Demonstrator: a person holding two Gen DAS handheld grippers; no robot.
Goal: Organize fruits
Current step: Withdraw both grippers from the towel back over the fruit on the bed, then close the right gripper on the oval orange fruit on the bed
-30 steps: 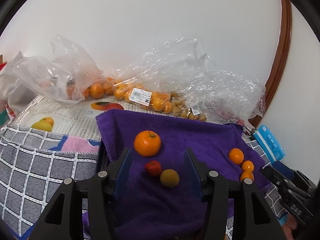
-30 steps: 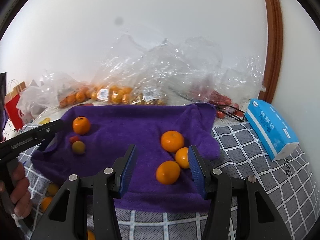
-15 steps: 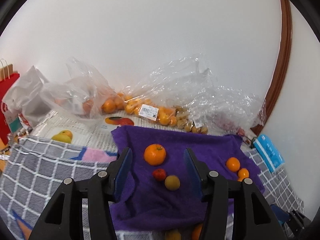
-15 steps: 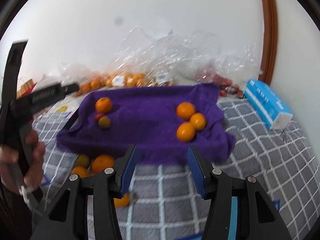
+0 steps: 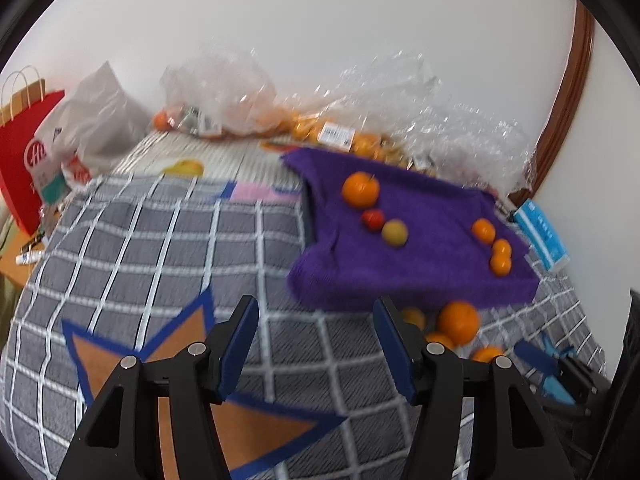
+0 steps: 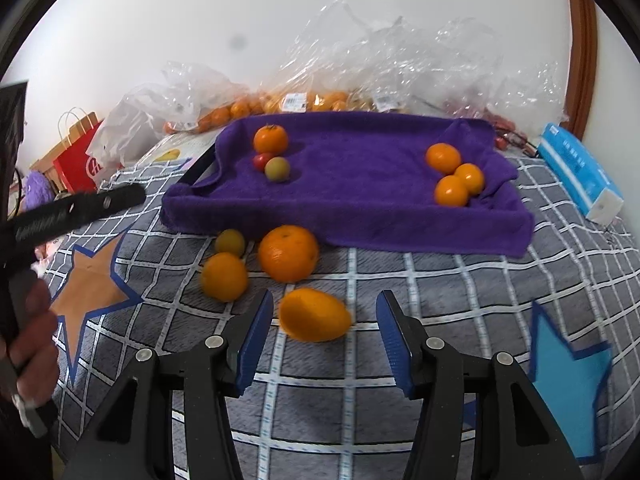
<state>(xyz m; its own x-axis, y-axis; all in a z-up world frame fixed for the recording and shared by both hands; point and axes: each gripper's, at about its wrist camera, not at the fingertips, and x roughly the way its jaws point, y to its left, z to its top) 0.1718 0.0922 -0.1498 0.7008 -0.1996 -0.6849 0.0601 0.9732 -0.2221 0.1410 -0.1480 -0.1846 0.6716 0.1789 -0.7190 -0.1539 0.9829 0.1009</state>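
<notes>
Here, round glossy oranges (image 6: 288,253) — fuzzy purple towel (image 6: 360,184).

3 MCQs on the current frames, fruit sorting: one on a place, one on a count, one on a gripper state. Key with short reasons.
1. Where does the biggest loose orange lie?
A. on the checked cover, at the purple towel's near edge
B. on the towel
C. in a plastic bag

2. How many fruits lie on the towel?
A. four
B. six
C. nine

3. What is the state of the right gripper?
A. shut on a fruit
B. shut, empty
C. open, an oval orange fruit lying just ahead of its fingers

Key: 1 A, it lies off the cloth; 2 B, three at each end; 3 C, blue pads stand apart, touching nothing.
</notes>
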